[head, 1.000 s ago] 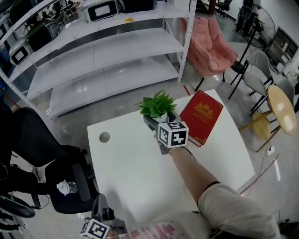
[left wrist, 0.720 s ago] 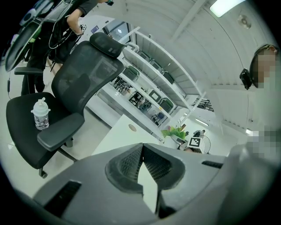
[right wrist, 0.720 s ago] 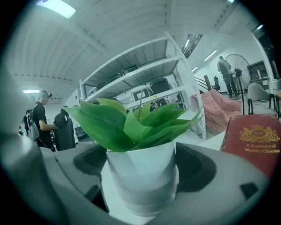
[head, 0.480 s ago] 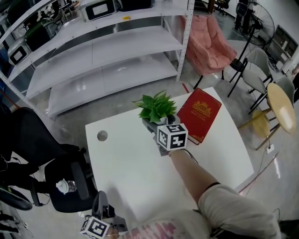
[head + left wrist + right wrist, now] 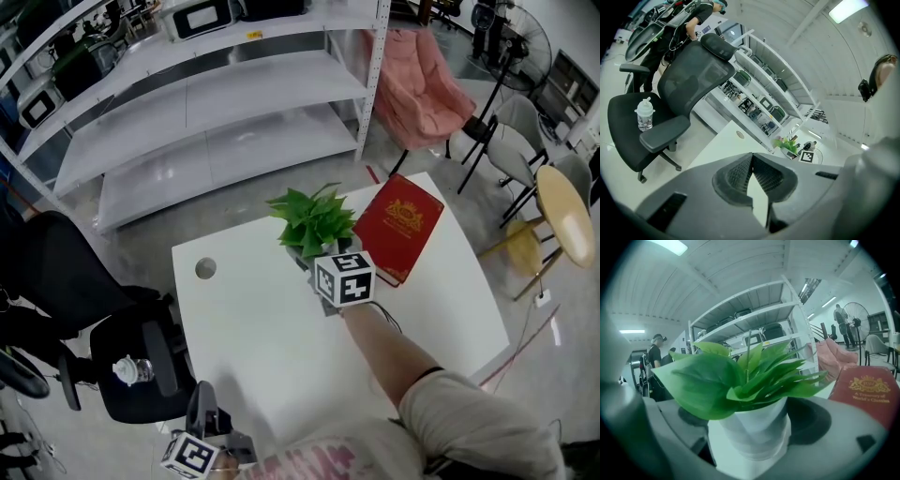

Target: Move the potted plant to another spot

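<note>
A small potted plant (image 5: pixel 314 221) with green leaves in a white pot stands over the far middle of the white table (image 5: pixel 262 347), just left of a red book (image 5: pixel 401 228). My right gripper (image 5: pixel 316 253) is shut on the white pot (image 5: pixel 754 430), one jaw on each side, and the leaves (image 5: pixel 740 376) fill most of the right gripper view. I cannot tell whether the pot touches the table. My left gripper (image 5: pixel 201 411) hangs off the table's near left corner, its fingertips (image 5: pixel 751 161) pressed together on nothing. The plant (image 5: pixel 785 142) appears small and far in the left gripper view.
The red book (image 5: pixel 869 390) lies at the table's far right. A round cable hole (image 5: pixel 205 268) sits near the far left corner. A black office chair (image 5: pixel 131 361) carrying a water bottle (image 5: pixel 125 373) stands left of the table. White shelving (image 5: pixel 216 103) rises behind; a pink chair (image 5: pixel 417 94) and a round wooden table (image 5: pixel 567 216) stand on the right.
My right gripper has drawn the plant a little nearer to me, away from the table's far edge. The left gripper has stayed where it was.
</note>
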Motion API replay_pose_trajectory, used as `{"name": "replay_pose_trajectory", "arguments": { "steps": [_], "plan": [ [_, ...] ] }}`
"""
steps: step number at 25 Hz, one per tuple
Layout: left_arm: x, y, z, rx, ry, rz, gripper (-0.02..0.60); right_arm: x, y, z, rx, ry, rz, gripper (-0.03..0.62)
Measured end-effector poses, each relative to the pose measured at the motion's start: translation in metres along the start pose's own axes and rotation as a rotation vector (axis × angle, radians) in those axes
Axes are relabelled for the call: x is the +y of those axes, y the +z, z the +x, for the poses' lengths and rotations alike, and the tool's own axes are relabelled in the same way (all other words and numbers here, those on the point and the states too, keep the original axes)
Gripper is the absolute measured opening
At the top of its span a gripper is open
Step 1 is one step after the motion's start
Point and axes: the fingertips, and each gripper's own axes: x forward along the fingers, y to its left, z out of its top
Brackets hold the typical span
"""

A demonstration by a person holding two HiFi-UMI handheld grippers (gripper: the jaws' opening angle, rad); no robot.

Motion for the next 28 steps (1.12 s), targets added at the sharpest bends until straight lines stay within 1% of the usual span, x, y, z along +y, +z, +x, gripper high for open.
{"name": "replay_pose_trajectory", "arguments": {
  "steps": [6, 9, 10, 12, 17, 23, 28],
  "plan": [
    [-0.003, 0.0, -0.004, -0.007, 0.005, 0.008, 0.002, -0.001, -0.005, -0.004, 0.013, -0.005, -0.007, 0.5],
    [0.019, -0.004, -0.011, -0.015, 0.039, 0.022, 0.003, 0.0, -0.007, -0.006, 0.024, -0.003, -0.017, 0.5],
    [0.021, -0.005, -0.012, -0.015, 0.037, 0.022, 0.002, 0.0, -0.007, -0.006, 0.027, -0.003, -0.017, 0.5],
    [0.014, -0.005, -0.012, -0.019, 0.019, 0.017, 0.002, 0.0, -0.008, -0.008, 0.028, -0.002, -0.013, 0.5],
    [-0.007, -0.003, -0.013, -0.019, 0.02, 0.01, 0.002, 0.0, -0.01, -0.011, 0.029, -0.001, -0.018, 0.5],
    [-0.004, -0.008, -0.016, -0.021, 0.032, 0.01, 0.002, -0.002, -0.013, -0.013, 0.033, -0.009, -0.016, 0.5],
    [-0.011, -0.009, -0.014, -0.024, 0.037, 0.01, 0.002, -0.007, -0.015, -0.015, 0.043, -0.01, -0.023, 0.5]
  ]
}}
